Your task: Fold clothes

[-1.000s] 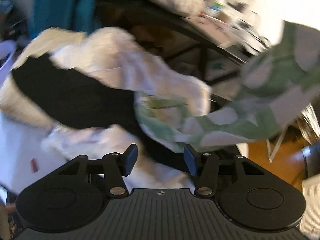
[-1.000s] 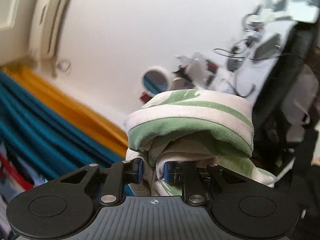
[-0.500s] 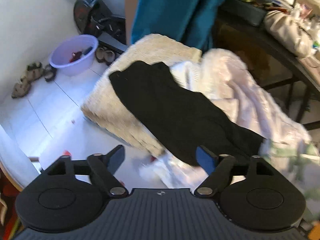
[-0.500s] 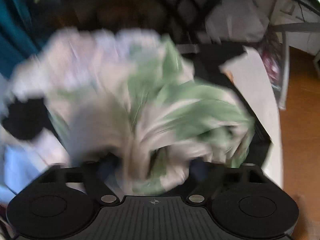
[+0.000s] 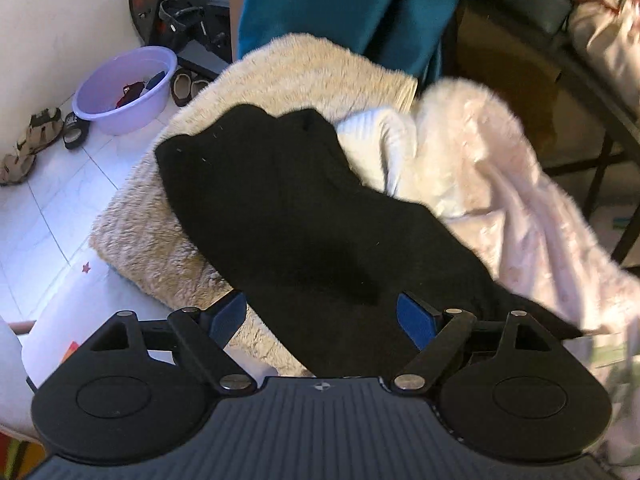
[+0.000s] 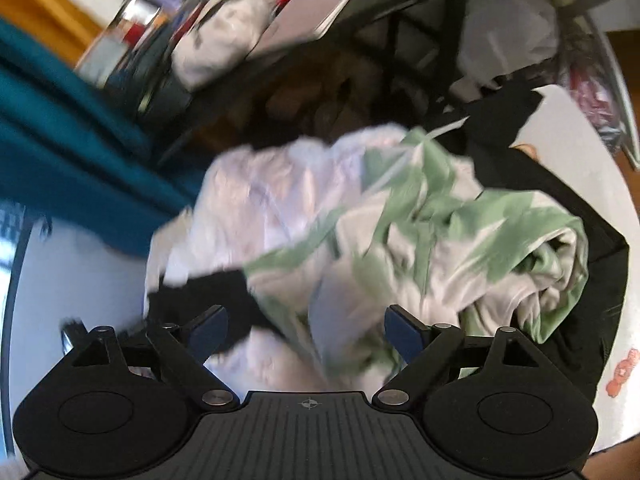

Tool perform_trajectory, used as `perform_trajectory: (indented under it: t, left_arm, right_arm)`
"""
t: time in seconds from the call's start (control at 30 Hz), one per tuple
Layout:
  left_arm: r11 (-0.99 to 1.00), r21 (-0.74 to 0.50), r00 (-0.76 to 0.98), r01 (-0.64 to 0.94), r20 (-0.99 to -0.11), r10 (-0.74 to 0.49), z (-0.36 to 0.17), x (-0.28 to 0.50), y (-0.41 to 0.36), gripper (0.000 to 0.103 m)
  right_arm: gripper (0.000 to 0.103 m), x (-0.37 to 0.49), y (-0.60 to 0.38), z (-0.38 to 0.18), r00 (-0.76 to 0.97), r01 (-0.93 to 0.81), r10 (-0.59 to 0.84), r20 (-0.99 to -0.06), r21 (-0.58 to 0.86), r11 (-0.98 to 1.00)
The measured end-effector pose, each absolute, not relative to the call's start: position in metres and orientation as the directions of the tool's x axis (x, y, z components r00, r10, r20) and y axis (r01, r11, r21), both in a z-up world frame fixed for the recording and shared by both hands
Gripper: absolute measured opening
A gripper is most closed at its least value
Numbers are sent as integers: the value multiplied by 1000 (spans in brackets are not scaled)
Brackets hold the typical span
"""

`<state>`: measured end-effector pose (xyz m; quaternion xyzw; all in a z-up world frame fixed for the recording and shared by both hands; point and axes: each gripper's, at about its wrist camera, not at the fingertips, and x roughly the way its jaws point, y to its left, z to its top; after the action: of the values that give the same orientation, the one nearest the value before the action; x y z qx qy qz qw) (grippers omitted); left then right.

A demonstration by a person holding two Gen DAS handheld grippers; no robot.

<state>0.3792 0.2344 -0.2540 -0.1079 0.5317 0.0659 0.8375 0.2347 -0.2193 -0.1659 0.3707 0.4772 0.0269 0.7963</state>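
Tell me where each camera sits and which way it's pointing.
Left wrist: on the left gripper, looking down at a black garment on a cream rug; its open fingers show.
Right wrist: on the right gripper, looking down at a green-and-white garment; open fingers show.
Shared: black garment, pale pink blanket.

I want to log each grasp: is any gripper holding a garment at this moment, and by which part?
Nothing is held. The left gripper is open above the black garment, and the right gripper is open over the green and white garment.
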Motion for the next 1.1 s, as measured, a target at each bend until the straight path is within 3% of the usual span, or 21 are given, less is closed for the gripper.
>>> perform_trajectory:
  t: [0.03, 0.13, 0.23, 0.4, 0.47, 0.57, 0.7, 0.8, 0.83, 0.87, 0.9, 1.0, 1.1]
  left_arm:
    - [971, -99, 396, -219, -918, -5, -259, 382, 232, 52]
    - [981, -63, 360, -184, -933, 7, -257, 380, 219, 12]
    - [991, -59, 423, -121, -906, -2, -232, 366, 205, 8]
    - [982, -186, 548, -19, -824, -145, -159, 337, 195, 7]
    - [973, -229, 589, 36, -782, -205, -127, 324, 189, 7]
    - [950, -289, 621, 120, -724, -299, -83, 305, 176, 7]
    - [916, -326, 637, 233, -660, -397, -35, 279, 153, 7]
    - [883, -351, 626, 311, -623, -468, -10, 261, 140, 7]
    - [873, -358, 624, 331, -611, -487, -3, 256, 137, 7]
    - [862, -364, 621, 351, -599, -506, 3, 251, 135, 7]
    - [854, -370, 619, 366, -588, -520, 9, 247, 133, 7]
    - [843, -384, 637, 376, -554, -536, 18, 242, 139, 9]
    - [831, -419, 637, 366, -538, -551, 15, 248, 147, 19]
  right_arm:
    - [83, 233, -222, -167, 546, 322, 392, -741, 617, 718]
    - [83, 226, -226, -167, 555, 346, 376, -742, 617, 707]
    - [83, 221, -222, -167, 545, 326, 335, -768, 563, 760]
    - [85, 239, -183, -168, 532, 160, 293, -795, 434, 886]
    - [91, 248, -160, -166, 537, 72, 294, -791, 390, 918]
    - [99, 256, -119, -162, 569, -94, 322, -757, 330, 939]
    - [99, 265, -64, -157, 601, -309, 374, -706, 226, 924]
    - [83, 272, -29, -153, 619, -437, 414, -667, 145, 887]
    - [61, 269, -39, -146, 645, -416, 408, -646, 151, 897]
    - [28, 265, -54, -138, 675, -381, 395, -623, 165, 910]
    - [15, 260, -68, -130, 705, -345, 380, -599, 179, 921]
    - [11, 247, -112, -105, 785, -238, 326, -527, 228, 944]
    - [10, 233, -156, -80, 852, -133, 256, -456, 285, 949]
